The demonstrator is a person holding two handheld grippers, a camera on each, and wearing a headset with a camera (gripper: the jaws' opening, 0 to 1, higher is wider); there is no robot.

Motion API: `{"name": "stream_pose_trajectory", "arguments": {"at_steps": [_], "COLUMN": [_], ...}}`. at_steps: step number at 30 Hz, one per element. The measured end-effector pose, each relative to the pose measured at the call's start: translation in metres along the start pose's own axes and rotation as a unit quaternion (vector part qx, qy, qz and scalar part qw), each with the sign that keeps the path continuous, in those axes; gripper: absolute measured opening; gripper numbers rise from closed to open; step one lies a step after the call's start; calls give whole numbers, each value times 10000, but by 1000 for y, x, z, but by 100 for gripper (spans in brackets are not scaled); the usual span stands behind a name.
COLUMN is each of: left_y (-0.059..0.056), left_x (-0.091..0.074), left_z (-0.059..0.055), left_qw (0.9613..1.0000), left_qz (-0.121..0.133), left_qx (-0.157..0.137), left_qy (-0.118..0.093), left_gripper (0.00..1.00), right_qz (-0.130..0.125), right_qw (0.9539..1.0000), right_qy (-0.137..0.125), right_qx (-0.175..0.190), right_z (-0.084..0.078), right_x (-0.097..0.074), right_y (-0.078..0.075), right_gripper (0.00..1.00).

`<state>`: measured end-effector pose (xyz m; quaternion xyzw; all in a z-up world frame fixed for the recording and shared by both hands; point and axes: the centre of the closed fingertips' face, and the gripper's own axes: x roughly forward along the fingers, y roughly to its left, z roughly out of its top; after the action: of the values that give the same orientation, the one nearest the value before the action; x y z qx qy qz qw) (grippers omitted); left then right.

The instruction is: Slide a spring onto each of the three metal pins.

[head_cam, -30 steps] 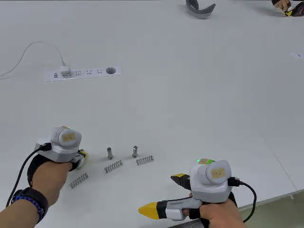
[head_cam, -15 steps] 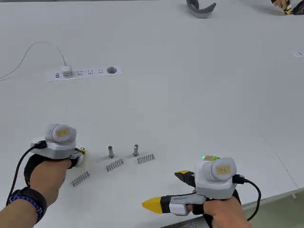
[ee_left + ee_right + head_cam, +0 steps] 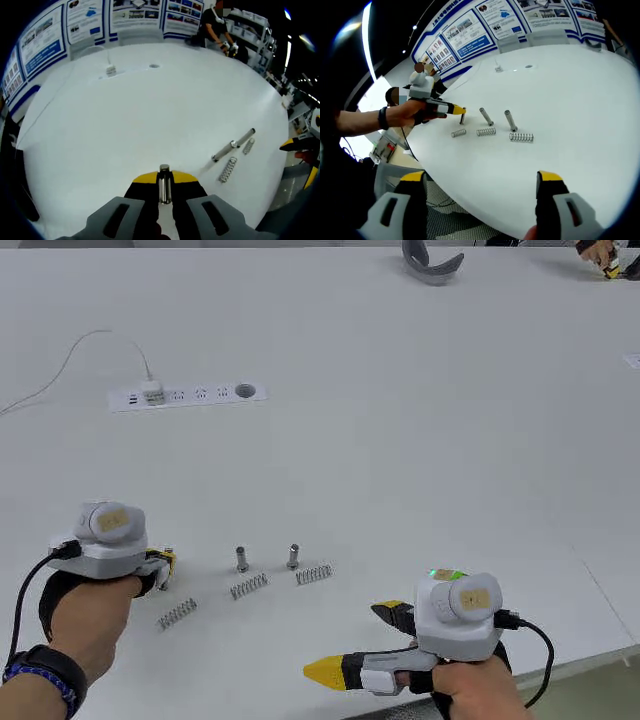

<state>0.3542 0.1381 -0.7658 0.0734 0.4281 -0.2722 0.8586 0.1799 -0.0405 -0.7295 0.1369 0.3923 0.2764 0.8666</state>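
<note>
Springs lie loose in row on desk (image 3: 400,440): left spring (image 3: 178,613), middle spring (image 3: 249,586), right spring (image 3: 314,574). Middle pin (image 3: 242,559) and right pin (image 3: 293,556) stand upright just behind nearest springs. Third pin (image 3: 164,186) pinched upright in left gripper (image 3: 163,562) jaws, near left spring. Right gripper (image 3: 352,642) jaws spread wide, well apart from springs.

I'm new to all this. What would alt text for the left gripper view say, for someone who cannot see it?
The left gripper is shut on a metal pin, with a white table stretching ahead. To the right, two more pins sit beside two loose springs; a power strip lies far off.
</note>
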Motion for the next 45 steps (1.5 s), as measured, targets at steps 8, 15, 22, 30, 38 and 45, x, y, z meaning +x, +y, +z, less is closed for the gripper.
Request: {"name": "stream_pose_trajectory", "arguments": {"at_steps": [8, 15, 22, 30, 38, 45], "left_y": [1, 2, 4, 2, -1, -5], "left_x": [-13, -19, -19, -19, -19, -20], "left_z": [-3, -8, -9, -10, -8, -8], "left_qw": [10000, 9999, 9999, 9997, 9995, 9991], "left_qz": [-6, 32, 39, 50, 55, 52], "left_qx": [-50, -18, 15, 42, 93, 151], "left_qy": [-80, -94, -144, -233, -312, -383], "left_gripper": [7, 8, 8, 8, 8, 8], "right_qz": [24, 69, 89, 103, 99, 82], "right_qw": [10000, 9999, 9998, 9997, 9997, 9998], "right_qy": [27, 48, 64, 99, 100, 104], "right_qx": [-86, -144, -185, -197, -193, -157], "right_z": [0, 2, 2, 1, 0, -2], "right_x": [1, 3, 4, 4, 4, 2], "right_y": [4, 8, 10, 12, 12, 10], "right_gripper": [92, 92, 92, 92, 92, 92]}}
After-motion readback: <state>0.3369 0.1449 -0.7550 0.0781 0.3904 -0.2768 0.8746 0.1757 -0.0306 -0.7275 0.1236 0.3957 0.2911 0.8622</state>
